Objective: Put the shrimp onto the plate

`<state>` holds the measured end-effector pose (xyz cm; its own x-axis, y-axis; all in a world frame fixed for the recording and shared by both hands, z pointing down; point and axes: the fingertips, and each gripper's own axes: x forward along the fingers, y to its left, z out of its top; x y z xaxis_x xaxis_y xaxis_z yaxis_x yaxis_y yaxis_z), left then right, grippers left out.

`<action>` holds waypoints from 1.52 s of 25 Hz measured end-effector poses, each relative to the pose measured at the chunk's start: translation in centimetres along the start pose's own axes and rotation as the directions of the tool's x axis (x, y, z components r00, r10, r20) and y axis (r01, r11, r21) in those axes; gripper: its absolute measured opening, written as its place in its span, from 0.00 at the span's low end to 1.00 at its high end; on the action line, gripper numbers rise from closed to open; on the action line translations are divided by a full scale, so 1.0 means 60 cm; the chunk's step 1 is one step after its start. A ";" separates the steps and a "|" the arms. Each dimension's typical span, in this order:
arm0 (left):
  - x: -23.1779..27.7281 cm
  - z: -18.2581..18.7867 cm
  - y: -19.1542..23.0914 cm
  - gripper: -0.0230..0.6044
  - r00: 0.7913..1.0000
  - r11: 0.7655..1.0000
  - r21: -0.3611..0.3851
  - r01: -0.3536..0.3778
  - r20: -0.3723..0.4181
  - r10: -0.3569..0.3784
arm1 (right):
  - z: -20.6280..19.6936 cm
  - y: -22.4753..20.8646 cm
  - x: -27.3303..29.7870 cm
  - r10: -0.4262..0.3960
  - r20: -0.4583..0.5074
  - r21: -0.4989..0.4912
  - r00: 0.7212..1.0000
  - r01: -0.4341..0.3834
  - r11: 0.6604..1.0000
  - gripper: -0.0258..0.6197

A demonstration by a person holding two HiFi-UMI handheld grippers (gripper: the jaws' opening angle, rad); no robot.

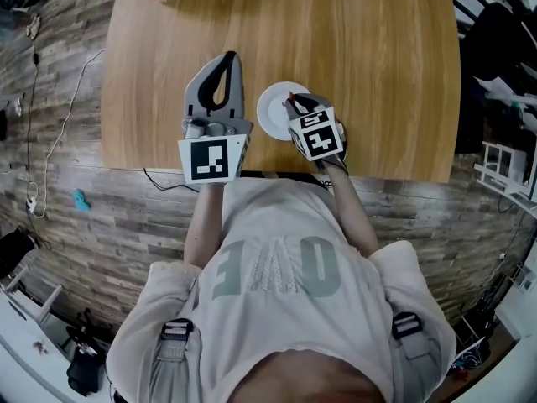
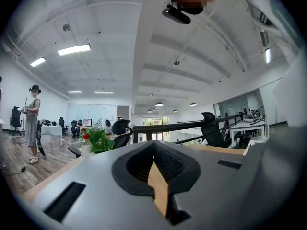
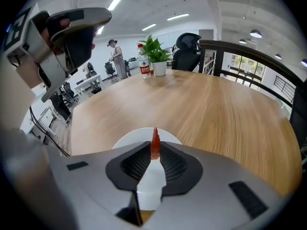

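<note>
We see a small orange-red shrimp [image 3: 155, 145] pinched upright between the tips of the right gripper [image 3: 154, 151], its pointed end sticking out past the jaws. The jaws press on it from both sides. Directly beneath the shrimp lies a round white plate [image 3: 125, 140], near the table's front edge, and the gripper is angled down toward it; we cannot tell whether the shrimp touches the plate. From the head view, the right gripper [image 1: 295, 102] sits over the plate's [image 1: 273, 114] right side. The left gripper [image 1: 227, 59] hovers level just to the plate's left, its jaws pressed together with nothing between them. Both are above a light wooden table [image 1: 377, 57]. At the table's far end stand a red-labelled bottle [image 3: 144, 67] and a potted plant [image 3: 156, 51].
</note>
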<state>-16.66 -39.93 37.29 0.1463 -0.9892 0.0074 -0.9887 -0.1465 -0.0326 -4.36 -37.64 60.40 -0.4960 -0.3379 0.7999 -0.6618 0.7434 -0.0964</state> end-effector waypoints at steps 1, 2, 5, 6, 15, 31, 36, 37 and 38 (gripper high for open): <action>0.000 -0.001 0.002 0.05 1.000 1.000 -0.006 -0.002 -0.001 0.002 | -0.003 0.000 0.004 0.000 -0.014 -0.003 1.000 0.000 1.000 0.15; -0.001 -0.002 0.005 0.05 1.000 1.000 -0.012 -0.005 -0.002 0.005 | -0.004 0.002 0.008 0.002 -0.026 -0.007 1.000 -0.002 1.000 0.15; -0.001 -0.001 0.012 0.05 1.000 1.000 0.001 -0.011 0.006 0.011 | -0.012 0.009 0.013 0.011 -0.062 -0.014 0.998 -0.012 1.000 0.15; 0.000 0.001 0.013 0.05 1.000 1.000 0.006 -0.012 0.013 0.012 | -0.015 0.010 0.012 0.013 -0.072 -0.015 0.997 -0.014 1.000 0.15; 0.000 0.013 0.025 0.05 0.999 0.999 0.012 -0.046 0.028 0.045 | -0.013 0.018 0.006 0.024 -0.079 -0.046 0.997 -0.028 0.999 0.23; 0.005 0.044 0.010 0.05 0.998 0.999 0.037 0.003 0.069 -0.006 | 0.120 -0.008 -0.056 -0.071 0.216 0.027 0.974 0.067 0.997 0.07; 0.009 0.075 -0.002 0.05 0.995 0.999 0.044 0.011 0.097 -0.015 | 0.239 -0.027 -0.161 -0.142 0.479 0.049 0.866 0.135 0.990 0.07; 0.011 0.082 -0.004 0.05 0.994 0.999 0.045 0.017 0.103 -0.021 | 0.263 -0.029 -0.189 -0.156 0.535 0.054 0.831 0.151 0.987 0.07; 0.013 0.089 -0.007 0.05 0.994 0.999 0.044 0.023 0.109 -0.027 | 0.286 -0.031 -0.218 -0.170 0.588 0.059 0.791 0.168 0.984 0.07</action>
<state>-15.97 -40.66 31.95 0.1760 -0.9792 -0.1007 -0.9827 -0.1687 -0.0768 -6.26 -44.48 39.95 -0.6102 -0.7331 0.3002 -0.7676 0.6409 0.0047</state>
